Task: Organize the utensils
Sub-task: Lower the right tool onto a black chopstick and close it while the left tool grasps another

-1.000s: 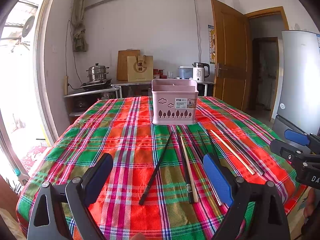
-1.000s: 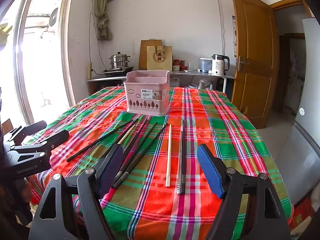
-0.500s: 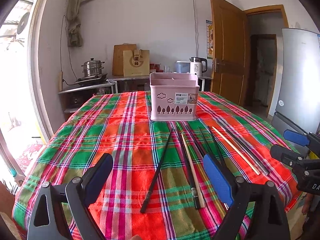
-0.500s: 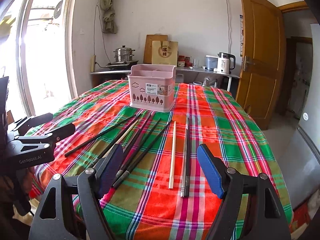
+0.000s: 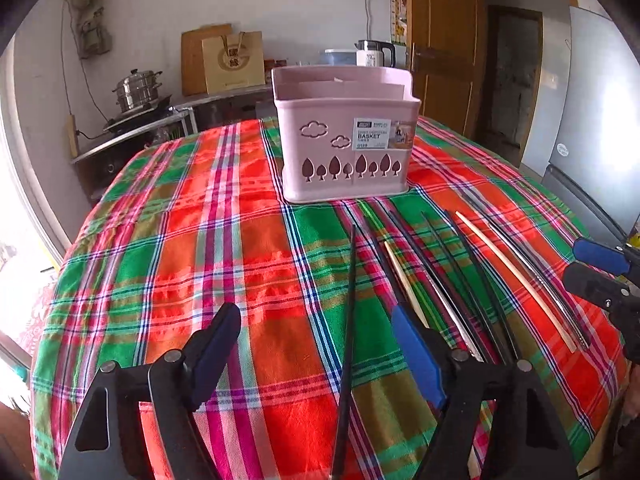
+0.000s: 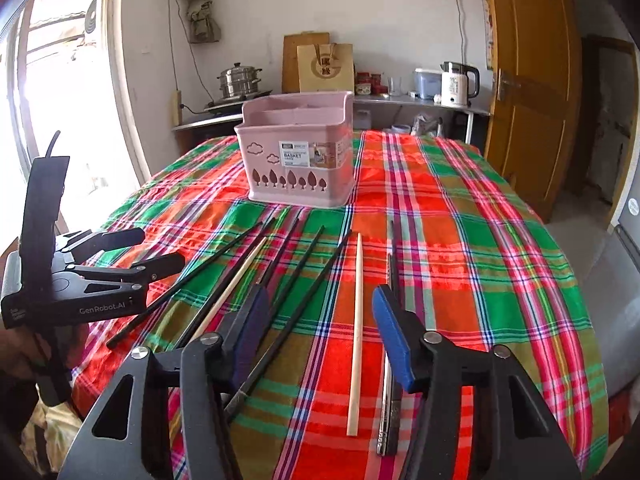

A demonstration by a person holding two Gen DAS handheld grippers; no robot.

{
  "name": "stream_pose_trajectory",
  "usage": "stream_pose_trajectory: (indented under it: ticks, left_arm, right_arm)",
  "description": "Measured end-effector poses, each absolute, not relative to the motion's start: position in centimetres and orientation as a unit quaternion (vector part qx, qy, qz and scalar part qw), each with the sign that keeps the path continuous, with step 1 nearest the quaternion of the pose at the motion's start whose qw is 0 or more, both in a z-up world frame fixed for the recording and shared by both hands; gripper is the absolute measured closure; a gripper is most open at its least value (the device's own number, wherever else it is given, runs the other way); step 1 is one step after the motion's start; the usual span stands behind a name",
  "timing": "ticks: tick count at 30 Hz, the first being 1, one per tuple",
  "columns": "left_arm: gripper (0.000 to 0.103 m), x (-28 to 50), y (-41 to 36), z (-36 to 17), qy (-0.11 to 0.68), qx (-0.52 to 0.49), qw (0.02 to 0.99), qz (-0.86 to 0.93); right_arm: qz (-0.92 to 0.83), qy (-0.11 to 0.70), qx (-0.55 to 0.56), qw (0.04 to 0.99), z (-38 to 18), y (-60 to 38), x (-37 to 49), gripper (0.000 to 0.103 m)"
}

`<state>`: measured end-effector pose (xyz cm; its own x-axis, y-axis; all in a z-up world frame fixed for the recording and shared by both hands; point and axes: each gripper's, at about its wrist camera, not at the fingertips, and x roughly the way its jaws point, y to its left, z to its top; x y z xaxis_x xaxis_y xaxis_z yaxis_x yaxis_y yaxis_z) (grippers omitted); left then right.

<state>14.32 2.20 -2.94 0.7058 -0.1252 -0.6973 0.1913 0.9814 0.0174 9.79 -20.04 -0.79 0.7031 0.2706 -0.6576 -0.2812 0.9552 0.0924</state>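
Both claws stood wide and held nothing: the left gripper (image 5: 316, 354) hung low over the near edge of the table, its jaws straddling the lone black chopstick (image 5: 349, 320) that lay apart from the rest, and the right gripper (image 6: 320, 330) hung over the fan of chopsticks with the pale wooden chopstick (image 6: 356, 332) running up between its pads. The other sticks, mostly black with a second pale one (image 6: 236, 284) and what seemed to be a metal pair (image 6: 390, 344), though the near ends were partly hidden, lay side by side on the plaid tablecloth (image 6: 460, 240), pointing toward the pink basket (image 6: 298, 152), which stood upright beyond them with nothing visible in it. Compared with a second before, both cameras had sunk and pushed forward: the basket loomed larger and the sticks reached further under the fingers, so the approach looked nearly finished and a first pick was likely next. No chopstick had shifted and neither claw had narrowed over that second.
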Motion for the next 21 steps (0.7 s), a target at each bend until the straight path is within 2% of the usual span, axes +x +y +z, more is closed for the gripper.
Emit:
stream_pose_trajectory:
  ticks: [4,5,9,14,21]
  left_arm:
    - [0.037,16.7,1.5,-3.8,0.397,0.06,0.909,-0.109]
    - [0.041,17.3,1.3,-4.0,0.404,0.063,0.905,-0.113]
    - [0.052,19.1,0.7,-4.7,0.424,0.072,0.894,-0.128]
    - [0.063,20.9,0.1,-5.5,0.444,0.08,0.882,-0.136]
    - [0.067,21.8,-0.6,-5.4,0.449,0.099,0.877,-0.14]
  right_arm:
    - [0.153,0.388,0.013,0.909,-1.7,-19.9,12.5,0.067]
    - [0.156,0.393,0.016,0.906,-1.9,-19.8,13.1,0.072]
    - [0.158,0.416,0.025,0.895,-2.7,-19.5,15.2,0.081]
    - [0.156,0.441,0.03,0.883,-3.6,-19.1,17.1,0.084]
    - [0.143,0.467,0.027,0.872,-4.7,-18.7,18.8,0.086]
